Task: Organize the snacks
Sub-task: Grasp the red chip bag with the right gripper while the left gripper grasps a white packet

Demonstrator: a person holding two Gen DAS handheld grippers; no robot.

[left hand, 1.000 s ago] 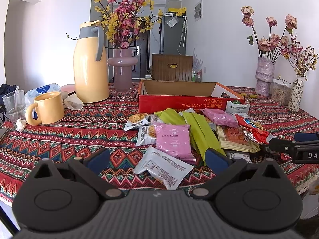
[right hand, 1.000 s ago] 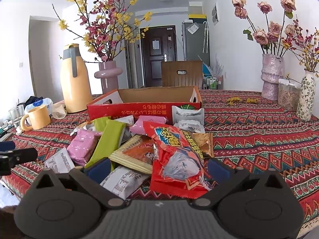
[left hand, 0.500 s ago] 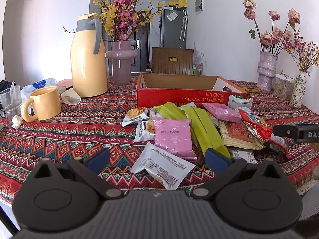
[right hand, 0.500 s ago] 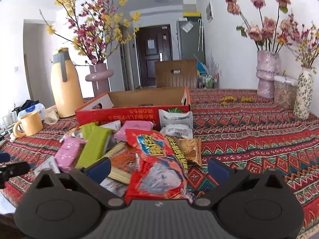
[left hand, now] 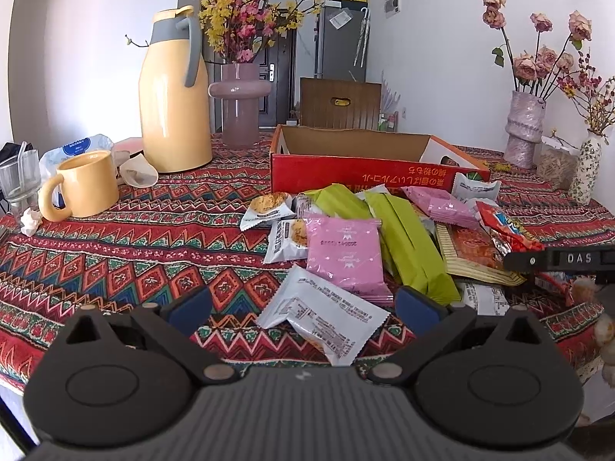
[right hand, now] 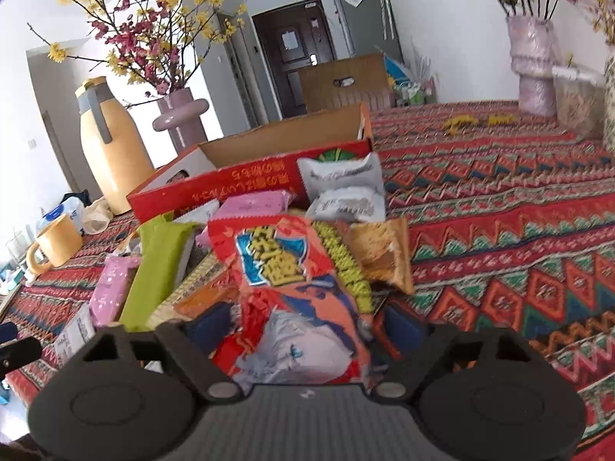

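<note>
We're in someone's home, a lived-in dining room: a bright patterned cloth (left hand: 153, 253) covers the surface, with a yellow thermos jug (left hand: 173, 96), a matching mug (left hand: 86, 184) and vases of flowers (left hand: 240, 103) on it. Beyond, a dark front door (right hand: 294, 53) and a fridge (left hand: 342, 38) pinned with notes.

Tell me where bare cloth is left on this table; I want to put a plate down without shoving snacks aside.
Free: the cloth between the yellow mug and the snack pile, and the wide stretch between the pile and the vases opposite. The red box holds open room too. Crowded: before the box, where the right gripper is closing around the red bag.
</note>
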